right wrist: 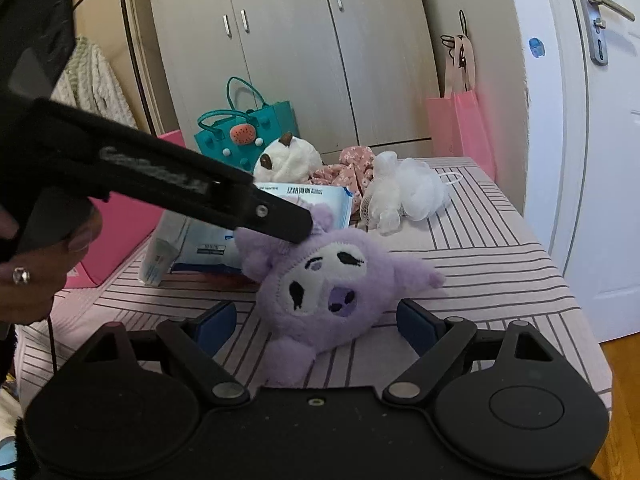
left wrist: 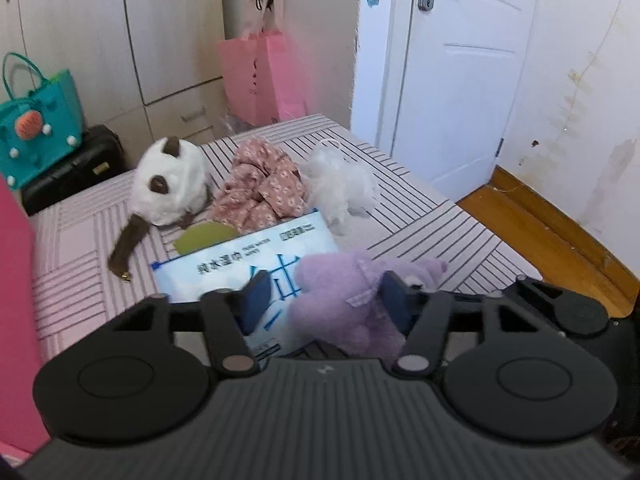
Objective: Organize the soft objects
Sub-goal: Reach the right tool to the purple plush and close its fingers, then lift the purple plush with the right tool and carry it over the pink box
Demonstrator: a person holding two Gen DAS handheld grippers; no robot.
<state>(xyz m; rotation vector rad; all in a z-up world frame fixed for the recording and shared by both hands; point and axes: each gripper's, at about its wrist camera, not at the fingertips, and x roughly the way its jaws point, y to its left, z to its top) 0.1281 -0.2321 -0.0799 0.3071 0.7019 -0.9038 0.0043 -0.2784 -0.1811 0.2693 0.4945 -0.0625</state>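
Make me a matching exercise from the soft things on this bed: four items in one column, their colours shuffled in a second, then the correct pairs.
Items
1. round-faced plush toy
2. crumpled floral cloth
3. mesh bath pouf
4. wet wipes pack

Colours
A. white
B. pale blue and white with blue print
C. lilac
D. dusty pink with small flowers

Pairs: 1-C, 2-D, 3-A, 4-B
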